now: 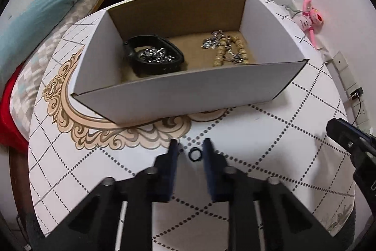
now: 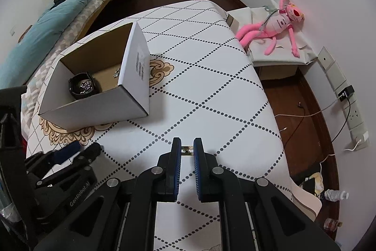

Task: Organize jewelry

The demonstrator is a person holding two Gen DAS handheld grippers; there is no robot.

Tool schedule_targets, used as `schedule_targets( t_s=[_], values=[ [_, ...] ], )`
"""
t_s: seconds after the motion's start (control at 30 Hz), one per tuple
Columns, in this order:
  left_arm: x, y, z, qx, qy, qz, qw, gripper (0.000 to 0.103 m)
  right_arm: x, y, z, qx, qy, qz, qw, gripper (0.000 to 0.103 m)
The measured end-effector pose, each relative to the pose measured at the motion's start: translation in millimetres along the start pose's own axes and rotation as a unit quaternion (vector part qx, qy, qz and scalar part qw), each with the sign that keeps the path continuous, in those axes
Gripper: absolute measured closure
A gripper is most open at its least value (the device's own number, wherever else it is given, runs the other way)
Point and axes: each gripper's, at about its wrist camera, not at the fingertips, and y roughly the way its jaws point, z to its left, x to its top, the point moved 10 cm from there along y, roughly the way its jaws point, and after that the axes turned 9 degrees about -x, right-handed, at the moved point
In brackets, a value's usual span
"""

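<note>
Just in front of the open white cardboard box with the brown inside (image 1: 188, 86), on the white tablecloth with dotted diamond lines (image 1: 270, 133), lies a small black ring (image 1: 194, 153), and my left gripper (image 1: 190, 149) stands with its blue-padded fingers apart on either side of it, not touching it as far as I can tell. I judge the ring light, stiff and smooth, so it could skate on the cloth or pop out of the pads; I would close across its outer rim, low to the cloth and gently. My right gripper (image 2: 187, 149), further from the box on its right side, has its fingers drawn close on a small flat gold-coloured piece with holes (image 2: 187, 150); it seems pinched at its two ends, thin and light, likely easy to bend. Inside the box sit a black oval dish holding a silvery chain (image 1: 155, 55) and, to its right, pale wooden beads tangled with a silver chain (image 1: 225, 48). The only writing I can read is "GenRobot.AI" on the left gripper's body, seen from the right wrist; the print on the box's side is too small to make out.
</note>
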Motion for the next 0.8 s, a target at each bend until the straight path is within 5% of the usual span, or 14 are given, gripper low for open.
schedule_targets(
  t_s=[0.43,0.8],
  values=[
    [2,-32,-2,-0.03,-0.013,-0.022,0.9992,0.093,11,-21,13,0.026,0.003,-0.02,0.999,0.092],
    [72,-93,25,-0.102,-0.065,-0.062,0.9907,0.093,67,-74,52,0.098,-0.004,-0.056,0.994,0.092]
  ],
)
